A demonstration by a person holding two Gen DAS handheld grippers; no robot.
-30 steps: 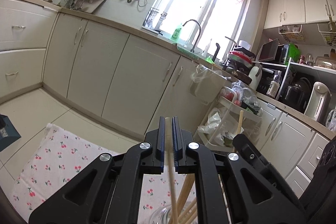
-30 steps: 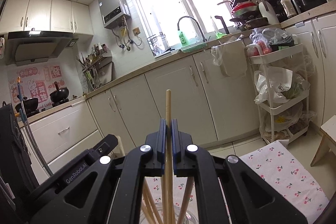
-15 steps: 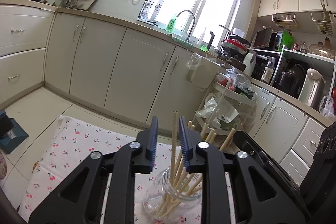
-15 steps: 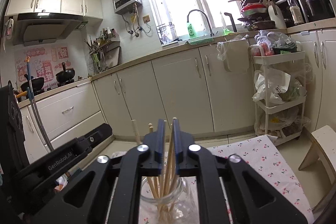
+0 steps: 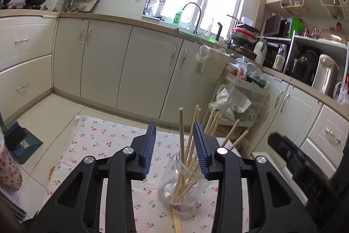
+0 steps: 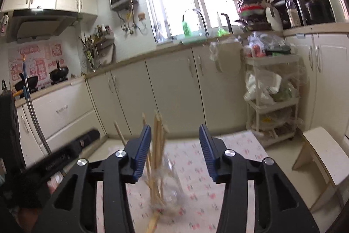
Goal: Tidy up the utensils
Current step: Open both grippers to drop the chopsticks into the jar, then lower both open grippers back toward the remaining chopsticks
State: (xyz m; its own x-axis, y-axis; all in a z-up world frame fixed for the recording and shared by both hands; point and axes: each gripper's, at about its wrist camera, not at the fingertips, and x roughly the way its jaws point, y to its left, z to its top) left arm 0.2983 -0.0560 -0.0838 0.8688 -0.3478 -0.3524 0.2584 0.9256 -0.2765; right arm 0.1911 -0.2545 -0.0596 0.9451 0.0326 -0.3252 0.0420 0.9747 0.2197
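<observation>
- The chopsticks stand bunched in a clear glass jar on the cherry-print cloth covering the worktop, their tips fanned out above its mouth.
- At least one more chopstick lies flat on the cloth just in front of the jar; that looks like what remains.
- The left gripper has just been opening; chopsticks show between its jaws but the pads press on nothing.
- The right gripper has likewise just been opening and holds nothing, with the bunch by its left pad.
- Judged from this, both deliveries look done.
</observation>
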